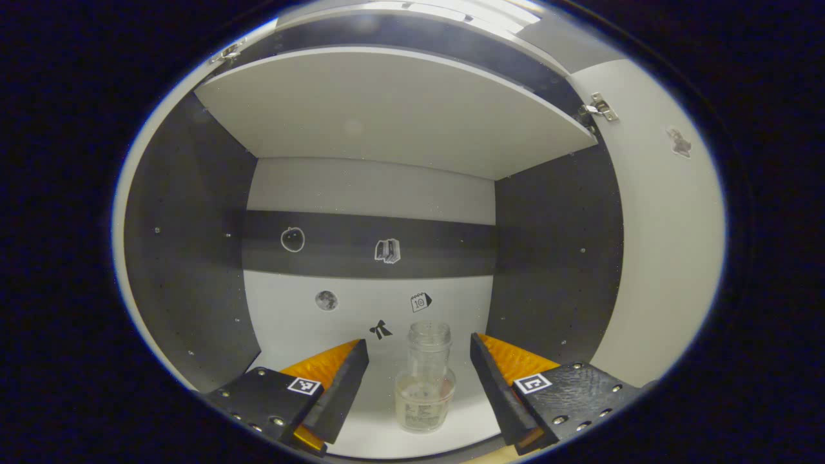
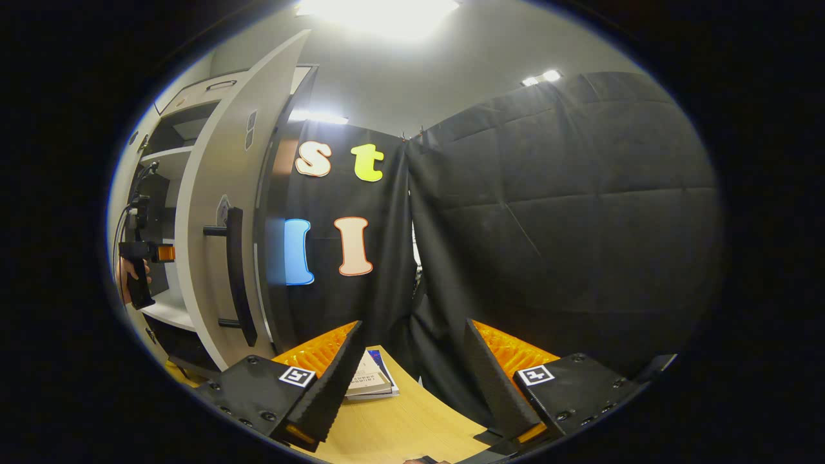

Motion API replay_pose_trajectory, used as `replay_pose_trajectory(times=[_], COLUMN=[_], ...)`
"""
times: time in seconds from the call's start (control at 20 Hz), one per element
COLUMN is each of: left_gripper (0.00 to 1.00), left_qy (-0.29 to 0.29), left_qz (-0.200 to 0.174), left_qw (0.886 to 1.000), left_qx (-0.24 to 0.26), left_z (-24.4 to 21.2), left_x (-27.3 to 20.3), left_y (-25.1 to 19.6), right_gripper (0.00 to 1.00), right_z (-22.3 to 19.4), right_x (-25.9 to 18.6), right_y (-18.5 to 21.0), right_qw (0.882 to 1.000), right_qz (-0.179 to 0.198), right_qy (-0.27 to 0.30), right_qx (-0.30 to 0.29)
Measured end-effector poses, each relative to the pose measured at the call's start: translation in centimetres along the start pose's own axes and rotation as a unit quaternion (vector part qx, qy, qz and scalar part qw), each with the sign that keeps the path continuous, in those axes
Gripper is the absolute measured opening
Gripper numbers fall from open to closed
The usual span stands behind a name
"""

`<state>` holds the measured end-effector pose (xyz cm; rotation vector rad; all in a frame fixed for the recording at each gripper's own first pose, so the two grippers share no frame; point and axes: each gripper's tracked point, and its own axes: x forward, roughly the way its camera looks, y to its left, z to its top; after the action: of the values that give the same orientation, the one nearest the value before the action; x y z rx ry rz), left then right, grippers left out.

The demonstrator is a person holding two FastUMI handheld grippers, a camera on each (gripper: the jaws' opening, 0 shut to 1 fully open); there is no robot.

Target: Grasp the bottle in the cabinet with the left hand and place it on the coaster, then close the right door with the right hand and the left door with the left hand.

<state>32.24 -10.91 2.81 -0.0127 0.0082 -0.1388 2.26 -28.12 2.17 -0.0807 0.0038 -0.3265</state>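
- Clear glass bottle [image 1: 425,380] stands upright on the white cabinet shelf [image 1: 380,438], between the spread fingers of the left gripper [image 1: 419,380], untouched; that width lets them straddle it.
- Right gripper [image 2: 412,374] hangs wide, empty, the open right door [image 2: 219,258] to its left, likely waiting.

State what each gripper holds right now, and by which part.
Nothing is held. The left gripper is open, its fingers either side of the clear glass bottle on the cabinet shelf, not touching it. The right gripper is open over the wooden table.
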Motion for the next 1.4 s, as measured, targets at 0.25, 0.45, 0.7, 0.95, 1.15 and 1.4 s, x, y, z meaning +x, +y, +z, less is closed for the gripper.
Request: replay_pose_trajectory(times=[0.25,0.45,0.7,0.95,1.15,1.4], left_gripper=[0.90,0.89,0.54,0.48,0.36,0.36], left_qy=[0.009,0.021,0.024,0.028,0.008,-0.018], left_qz=[-0.001,-0.008,0.000,-0.023,-0.042,-0.084], left_qw=[1.000,0.999,0.999,0.999,0.999,0.996], left_qx=[0.011,0.027,0.023,0.021,0.022,0.019], left_z=[0.0,-0.5,-1.1,-0.9,1.4,5.0], left_x=[0.5,1.0,1.7,1.0,-1.1,-5.6], left_y=[-0.4,-1.3,-0.7,-1.4,-1.8,-3.4], right_gripper=[0.94,0.94,0.98,0.98,0.98,0.94], right_z=[-1.0,-1.1,-1.5,-2.7,-2.4,-2.0], right_x=[-0.3,-0.4,-0.4,-0.6,-0.5,-0.3], right_y=[-0.2,-1.3,-2.3,-2.0,-1.8,-1.1], right_qw=[1.000,0.999,0.998,0.998,0.998,0.998], right_qz=[-0.012,-0.032,-0.050,-0.042,-0.043,-0.034], right_qy=[0.006,0.008,0.011,0.027,0.024,0.022], right_qx=[0.010,0.017,0.034,0.033,0.045,0.046])
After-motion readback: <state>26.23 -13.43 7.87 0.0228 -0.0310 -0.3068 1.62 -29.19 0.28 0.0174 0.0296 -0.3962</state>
